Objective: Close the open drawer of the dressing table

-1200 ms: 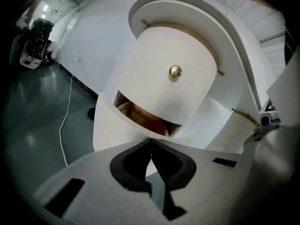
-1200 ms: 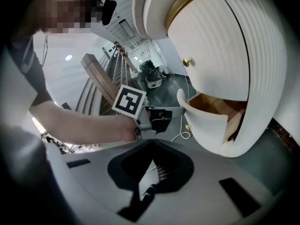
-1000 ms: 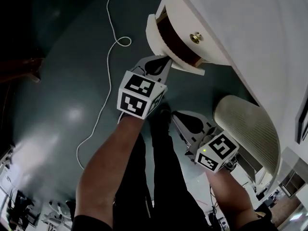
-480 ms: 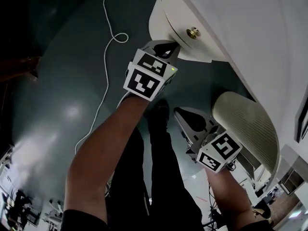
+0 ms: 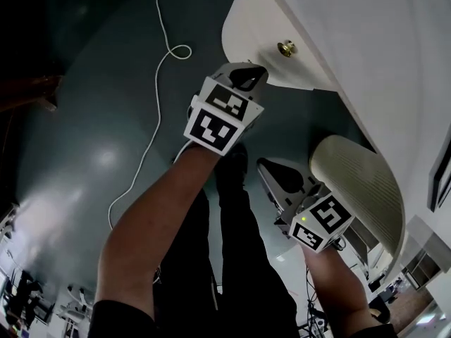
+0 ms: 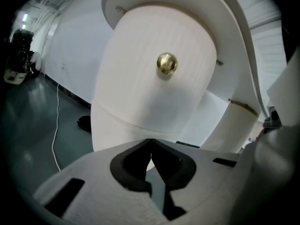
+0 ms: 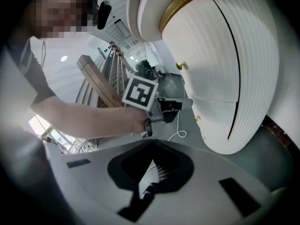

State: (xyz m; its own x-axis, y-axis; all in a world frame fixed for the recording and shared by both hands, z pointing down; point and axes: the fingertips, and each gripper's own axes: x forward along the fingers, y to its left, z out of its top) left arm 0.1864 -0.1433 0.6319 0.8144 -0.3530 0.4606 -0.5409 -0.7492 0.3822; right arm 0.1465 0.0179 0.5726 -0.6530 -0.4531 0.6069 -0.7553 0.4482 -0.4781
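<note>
The white dressing table [image 5: 366, 41] fills the upper right of the head view. Its curved drawer front [image 5: 257, 41] with a brass knob [image 5: 286, 48] sits pushed in against the table body; no brown inside shows. My left gripper [image 5: 255, 71] is shut, its tips at the drawer front's lower edge, below the knob. In the left gripper view the drawer front [image 6: 150, 97] and knob [image 6: 167, 63] loom just beyond the shut left gripper [image 6: 151, 143]. My right gripper [image 5: 263, 165] hangs lower, shut on nothing, away from the table; the right gripper view shows the right gripper [image 7: 152, 146].
A ribbed cream stool [image 5: 359, 185] stands under the table, right of the right gripper. A white cable [image 5: 151, 118] snakes over the dark green floor [image 5: 84, 104]. The person's legs and shoe [image 5: 232, 167] are below the grippers. The right gripper view shows the table's ribbed doors [image 7: 220, 74].
The drawer stood open with its brown inside showing; my left gripper moved up against its front and the drawer slid in. The right gripper barely moved.
</note>
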